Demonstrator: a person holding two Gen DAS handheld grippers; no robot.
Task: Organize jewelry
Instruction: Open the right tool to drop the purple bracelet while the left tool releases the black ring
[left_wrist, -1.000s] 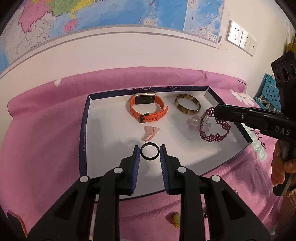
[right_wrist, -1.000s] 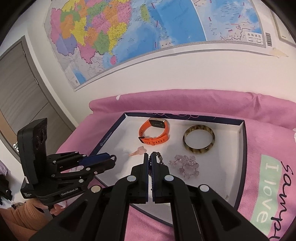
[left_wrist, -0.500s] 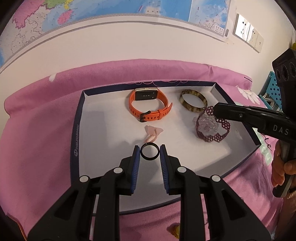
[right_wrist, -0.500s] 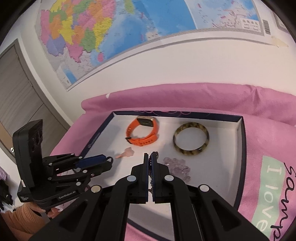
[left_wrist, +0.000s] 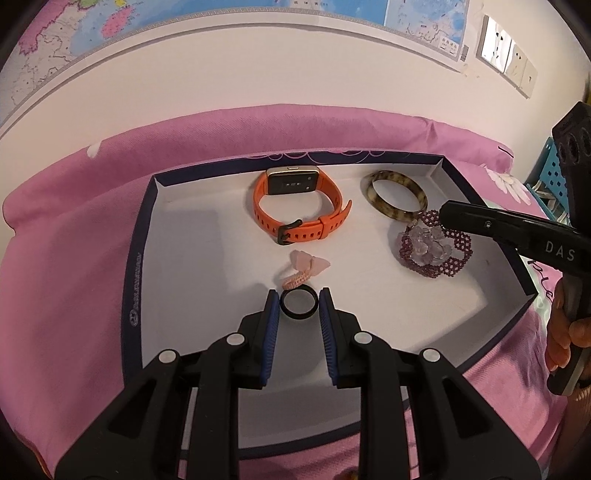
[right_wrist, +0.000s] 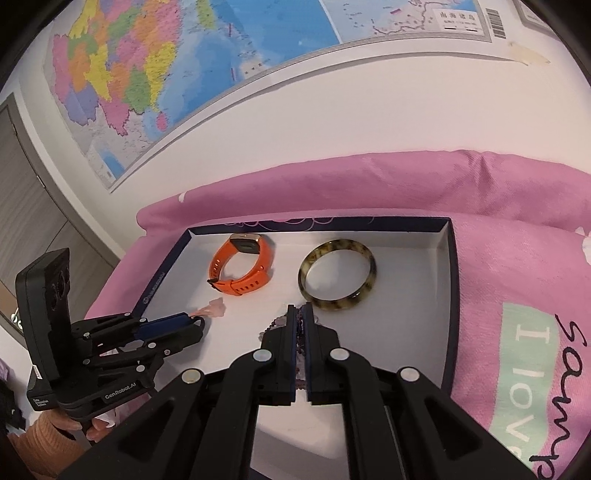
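A white tray (left_wrist: 207, 236) with dark blue walls lies on pink cloth. In it are an orange watch (left_wrist: 295, 206), a tortoiseshell bangle (left_wrist: 395, 195), a pink ring (left_wrist: 303, 271) and a clear crystal bracelet (left_wrist: 424, 245). My left gripper (left_wrist: 298, 306) is shut on a black ring (left_wrist: 298, 303), held just above the tray floor next to the pink ring. My right gripper (right_wrist: 301, 314) is shut on a maroon beaded bracelet (left_wrist: 443, 262), which hangs low over the crystal bracelet near the bangle (right_wrist: 338, 278). The watch (right_wrist: 242, 267) shows in the right wrist view too.
The pink cloth (left_wrist: 74, 240) covers the surface around the tray. A wall with a map (right_wrist: 184, 55) stands right behind. Wall sockets (left_wrist: 506, 55) sit at the upper right. A blue perforated basket (left_wrist: 546, 173) is at the far right edge.
Both grippers moved forward and lower over the tray. The black ring now sits next to the pink ring, and the maroon bracelet has come down over the crystal bracelet.
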